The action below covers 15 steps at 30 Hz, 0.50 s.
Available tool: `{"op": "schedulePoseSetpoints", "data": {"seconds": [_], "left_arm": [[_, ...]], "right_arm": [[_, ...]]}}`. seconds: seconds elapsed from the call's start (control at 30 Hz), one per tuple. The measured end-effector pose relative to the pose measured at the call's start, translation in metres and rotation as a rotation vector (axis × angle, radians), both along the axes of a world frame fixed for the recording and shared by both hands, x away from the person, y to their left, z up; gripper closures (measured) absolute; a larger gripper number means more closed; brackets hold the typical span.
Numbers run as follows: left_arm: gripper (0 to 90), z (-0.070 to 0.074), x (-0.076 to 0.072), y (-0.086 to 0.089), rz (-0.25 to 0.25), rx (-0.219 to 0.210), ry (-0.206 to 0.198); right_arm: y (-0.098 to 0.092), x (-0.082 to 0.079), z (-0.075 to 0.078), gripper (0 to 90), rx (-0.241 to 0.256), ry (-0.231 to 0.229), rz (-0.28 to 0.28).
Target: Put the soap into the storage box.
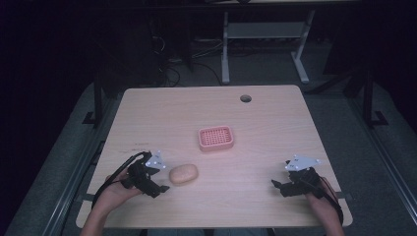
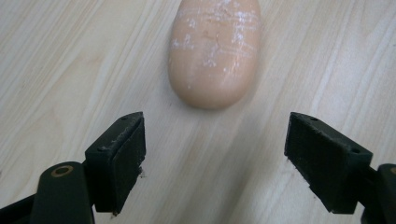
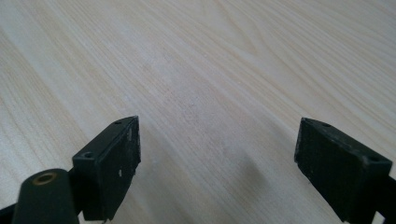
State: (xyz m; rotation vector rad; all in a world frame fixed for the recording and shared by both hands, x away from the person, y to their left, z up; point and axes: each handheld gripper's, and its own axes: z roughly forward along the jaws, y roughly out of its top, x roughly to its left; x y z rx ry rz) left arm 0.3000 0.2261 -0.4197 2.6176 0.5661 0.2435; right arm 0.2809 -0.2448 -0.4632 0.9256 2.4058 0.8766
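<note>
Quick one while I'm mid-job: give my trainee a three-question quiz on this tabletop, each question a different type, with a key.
1. True or false: the left gripper has its jaws closed on the peach oval bar of soap.
2. Multiple choice: where does the pink slotted plastic soap dish sit on the light wooden table?
A. near the middle
B. at the right edge
C. under the right gripper
3. Fill in: between the jaws of the right gripper there is nothing but bare ____.

Key:
1. False: the jaws stand wide apart, and the soap lies just ahead of them, untouched.
2. A
3. Table
</note>
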Motion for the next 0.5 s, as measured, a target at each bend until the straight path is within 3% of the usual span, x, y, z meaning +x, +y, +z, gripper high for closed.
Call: {"op": "schedulePoseSetpoints", "data": {"seconds": [0.5], "left_arm": [[20.8,-0.002,0.012,-0.021,-0.028,0.019,0.022]], "right_arm": [[-0.001,0.0,0.0,13.8,0.013,-0.003,0.004]]}}
